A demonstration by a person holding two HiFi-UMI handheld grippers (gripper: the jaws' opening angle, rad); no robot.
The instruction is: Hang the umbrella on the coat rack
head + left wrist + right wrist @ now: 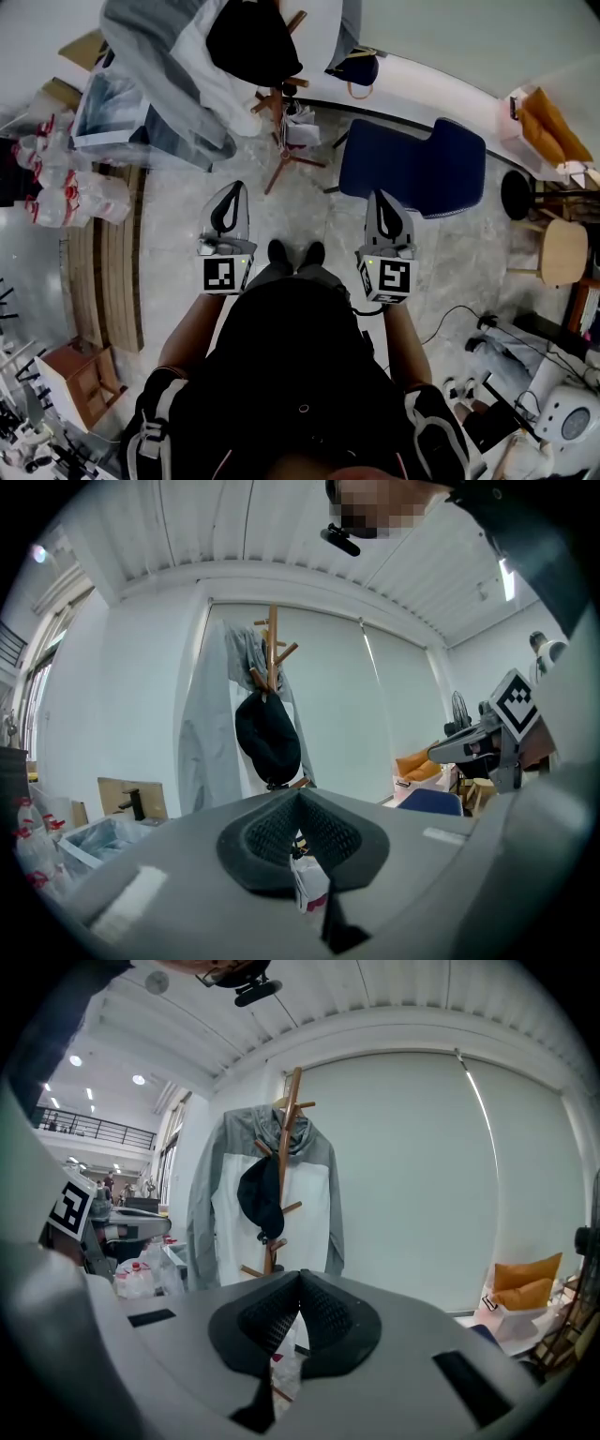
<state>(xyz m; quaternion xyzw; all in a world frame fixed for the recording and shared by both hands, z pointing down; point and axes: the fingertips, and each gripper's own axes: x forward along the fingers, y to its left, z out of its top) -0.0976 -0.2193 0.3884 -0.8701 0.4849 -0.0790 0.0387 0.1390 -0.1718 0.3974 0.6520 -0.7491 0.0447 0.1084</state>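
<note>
Legend: I hold the left hand-held gripper point(236, 190) and right hand-held gripper point(381, 197) shut and empty, short of the coat rack point(292, 1101), since a black bundle point(262, 1199), probably the umbrella, already hangs beside the grey jacket point(220, 1194).

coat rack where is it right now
The wooden coat rack stands ahead of the person, top centre in the head view, left of the blue chair, with a grey jacket hung on it.
</note>
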